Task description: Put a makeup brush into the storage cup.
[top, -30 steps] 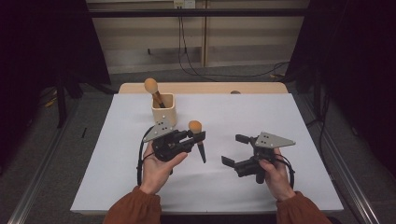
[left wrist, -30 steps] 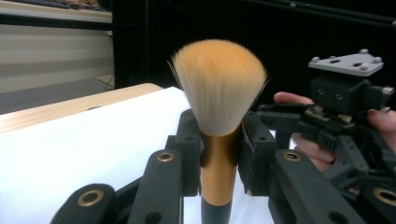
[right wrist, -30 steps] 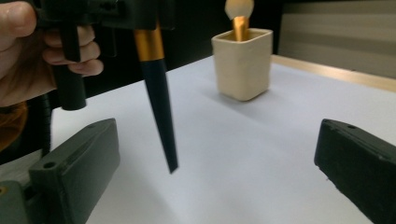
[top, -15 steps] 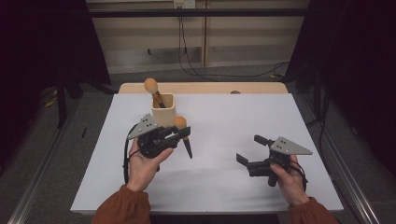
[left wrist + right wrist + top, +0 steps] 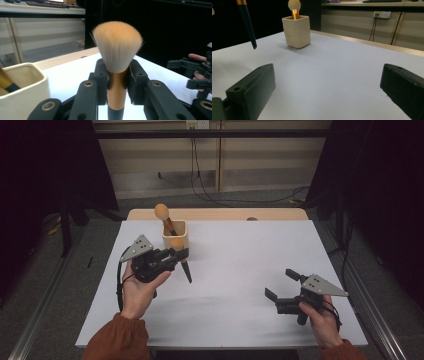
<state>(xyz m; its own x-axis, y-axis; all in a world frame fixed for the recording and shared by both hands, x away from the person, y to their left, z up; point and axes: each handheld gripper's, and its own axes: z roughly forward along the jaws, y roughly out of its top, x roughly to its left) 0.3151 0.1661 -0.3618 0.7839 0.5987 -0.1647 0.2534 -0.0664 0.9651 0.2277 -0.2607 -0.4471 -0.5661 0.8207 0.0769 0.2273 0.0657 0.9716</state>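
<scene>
So on the left, the left claw (image 5: 176,257) is clamped tight on a makeup brush (image 5: 181,259), gripped by the gold ferrule, as is seen close up in the left gripper view, where the fluffy orange bristles (image 5: 117,45) stand straight up between the jaws. From the high view the brush's dark handle (image 5: 186,271) is seen angled down below the claw, its tip kept off the white-covered table (image 5: 240,270). Just behind that claw, a cream ceramic cup (image 5: 174,235) is found, nearly touching it in that view, with a second brush (image 5: 163,215) already stood inside, head up and leaning away from the claw. Well off to the right, the right claw (image 5: 281,284) is held wide open with nothing between its jaws, kept low over bare table. In the right gripper view the cup (image 5: 296,31) is seen far ahead of those open jaws, a bit to the left.
</scene>
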